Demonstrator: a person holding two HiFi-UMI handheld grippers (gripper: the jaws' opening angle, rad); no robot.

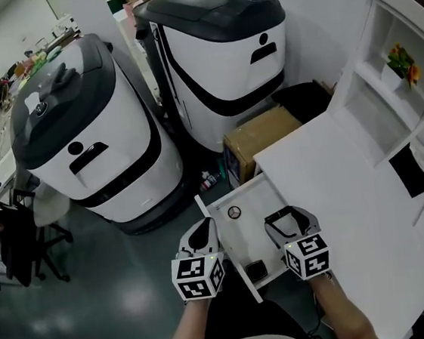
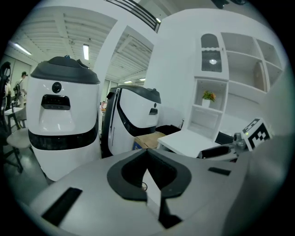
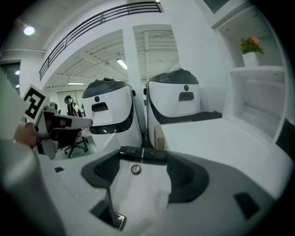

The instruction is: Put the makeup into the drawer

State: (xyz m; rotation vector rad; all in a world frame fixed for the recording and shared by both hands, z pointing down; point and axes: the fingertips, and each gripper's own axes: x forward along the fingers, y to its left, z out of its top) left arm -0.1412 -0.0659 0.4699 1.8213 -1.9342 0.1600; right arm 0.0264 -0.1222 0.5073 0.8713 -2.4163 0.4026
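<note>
Looking down, my left claw (image 1: 205, 229) sits just beside the front panel of the open drawer (image 1: 255, 196) under the table (image 1: 336, 189), and my right claw (image 1: 282, 216) is over the drawer, where a small round piece (image 1: 234, 212) and a dark square case (image 1: 256, 270) lie. In the left gripper view, that claw is clenched and empty. In the right gripper view, the claw grasps a black makeup tube (image 3: 144, 155) across its tips.

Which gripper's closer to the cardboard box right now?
Right. The right gripper hovers over the open drawer, with the cardboard box beyond the drawer's far end; the left gripper sits at the drawer's left wall, farther from it.
</note>
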